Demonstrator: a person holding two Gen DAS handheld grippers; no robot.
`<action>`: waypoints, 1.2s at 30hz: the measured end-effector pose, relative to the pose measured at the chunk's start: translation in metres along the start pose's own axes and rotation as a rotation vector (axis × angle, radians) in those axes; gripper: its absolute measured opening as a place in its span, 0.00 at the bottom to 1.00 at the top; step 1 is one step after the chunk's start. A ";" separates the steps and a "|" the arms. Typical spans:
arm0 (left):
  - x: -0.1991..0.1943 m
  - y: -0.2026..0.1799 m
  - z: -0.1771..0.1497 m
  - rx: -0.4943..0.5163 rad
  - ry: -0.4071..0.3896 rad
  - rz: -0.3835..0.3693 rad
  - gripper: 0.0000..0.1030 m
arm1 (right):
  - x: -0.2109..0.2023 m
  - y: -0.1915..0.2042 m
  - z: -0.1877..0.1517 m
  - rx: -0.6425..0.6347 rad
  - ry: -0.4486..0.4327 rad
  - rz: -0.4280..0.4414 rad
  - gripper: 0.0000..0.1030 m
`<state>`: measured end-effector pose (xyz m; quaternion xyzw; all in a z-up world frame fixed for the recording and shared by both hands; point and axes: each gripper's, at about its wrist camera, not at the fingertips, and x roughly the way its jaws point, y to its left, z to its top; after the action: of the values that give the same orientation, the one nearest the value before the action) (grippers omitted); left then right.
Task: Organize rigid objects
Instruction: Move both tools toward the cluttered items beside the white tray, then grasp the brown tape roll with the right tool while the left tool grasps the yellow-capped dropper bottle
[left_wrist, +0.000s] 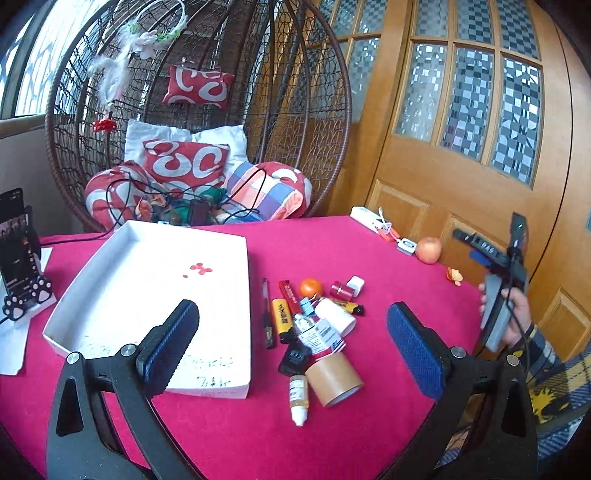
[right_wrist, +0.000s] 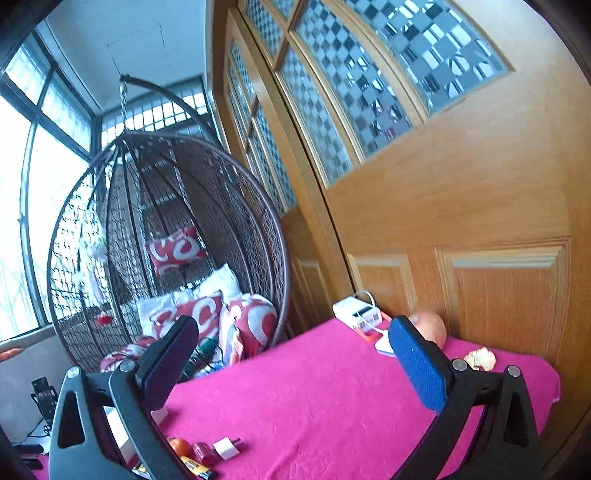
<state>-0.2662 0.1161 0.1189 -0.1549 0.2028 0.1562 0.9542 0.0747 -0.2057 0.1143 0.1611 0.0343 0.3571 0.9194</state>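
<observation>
- Your left hand-held gripper (left_wrist: 293, 341) hovers wide open, empty, above the red counter (left_wrist: 388, 424).
- Your right hand-held gripper (right_wrist: 295, 363) gapes equally, holding nothing.
- Cluttered objects (left_wrist: 314, 325) lie at 12 o'clock; white tray (left_wrist: 147, 317) at 10.

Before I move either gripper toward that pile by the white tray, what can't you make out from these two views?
- Labels on the boxed bottle and dropper bottle, left wrist view: print too small.
- Black object, left wrist view: part-covered by the tape roll and the boxed bottle.
- Pile, right wrist view: cut off by the bottom edge and the left finger; only the orange and white adapter show clearly.
- White tray handwriting: unreadable, part-hidden by the left gripper.
</observation>
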 end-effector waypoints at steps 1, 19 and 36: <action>0.003 0.002 -0.009 0.004 0.039 0.015 0.99 | -0.001 0.005 0.004 0.001 -0.005 0.045 1.00; 0.093 -0.017 -0.090 0.132 0.432 0.096 0.67 | 0.077 0.195 -0.202 -0.247 0.978 0.682 1.00; 0.114 -0.032 -0.087 0.171 0.476 0.059 0.67 | 0.076 0.147 -0.189 -0.229 1.006 0.520 0.65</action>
<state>-0.1853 0.0832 0.0014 -0.1003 0.4386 0.1255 0.8842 0.0023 -0.0018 -0.0134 -0.1257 0.3878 0.6054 0.6837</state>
